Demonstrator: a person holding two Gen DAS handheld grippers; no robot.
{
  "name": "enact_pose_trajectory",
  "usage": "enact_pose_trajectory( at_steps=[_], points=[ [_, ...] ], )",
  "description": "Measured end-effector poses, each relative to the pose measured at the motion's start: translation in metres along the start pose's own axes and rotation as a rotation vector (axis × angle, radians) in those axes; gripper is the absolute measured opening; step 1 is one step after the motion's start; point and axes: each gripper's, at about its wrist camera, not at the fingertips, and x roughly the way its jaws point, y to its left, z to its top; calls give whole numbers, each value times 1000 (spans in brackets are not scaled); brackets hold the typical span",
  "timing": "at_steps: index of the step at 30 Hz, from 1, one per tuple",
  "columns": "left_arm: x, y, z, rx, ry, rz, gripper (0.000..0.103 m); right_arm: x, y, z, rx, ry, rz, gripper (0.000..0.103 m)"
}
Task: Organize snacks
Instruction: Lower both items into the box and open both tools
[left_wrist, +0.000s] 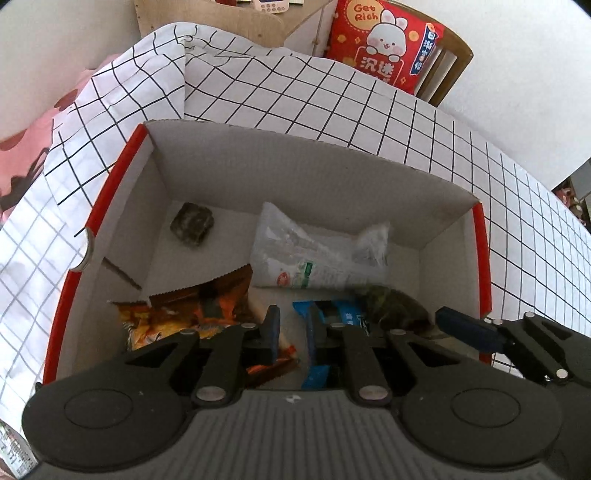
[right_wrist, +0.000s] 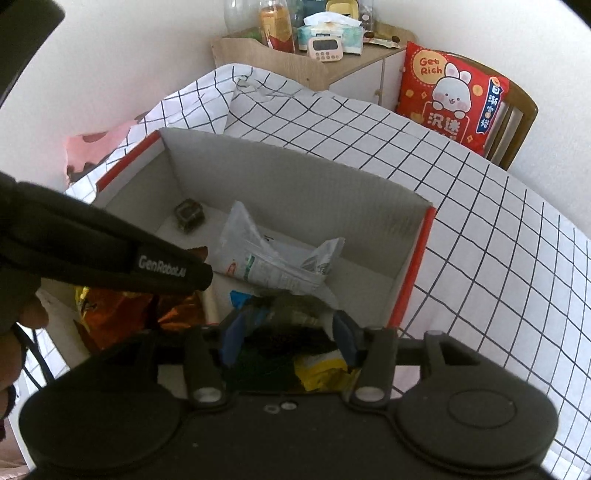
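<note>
Right gripper (right_wrist: 286, 341) over snack box (right_wrist: 295, 181)
Blue pads flank a dark green packet (right_wrist: 280, 332); contact indeterminate.

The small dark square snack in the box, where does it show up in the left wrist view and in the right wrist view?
Left wrist view: the small dark square snack lies in the box's far-left corner, upper left of picture centre.
Right wrist view: same corner, left of centre, just above the other gripper's dark arm.
Shared landmark: the clear plastic bag lies just right of it in both.
</note>
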Motion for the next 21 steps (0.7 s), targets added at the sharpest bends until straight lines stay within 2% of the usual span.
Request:
enact_pose_trajectory(
  at_steps=[5, 8, 11, 21],
  points=[
    [-17, 6, -8, -4, -32, -2, 19, -18, -1, -3, 8, -30, 19, 63],
    [-31, 8, -14, -5, -60, -2, 20, -31, -1, -5, 10, -52, 32, 64],
    [-47, 11, -20, -5, -100, -3, 28, -44, 0, -6, 12, -74, 49, 66],
    [-90, 18, -47, -15, -200, -25, 28, -96, 8, -18, 4, -183, 101, 81]
  ],
)
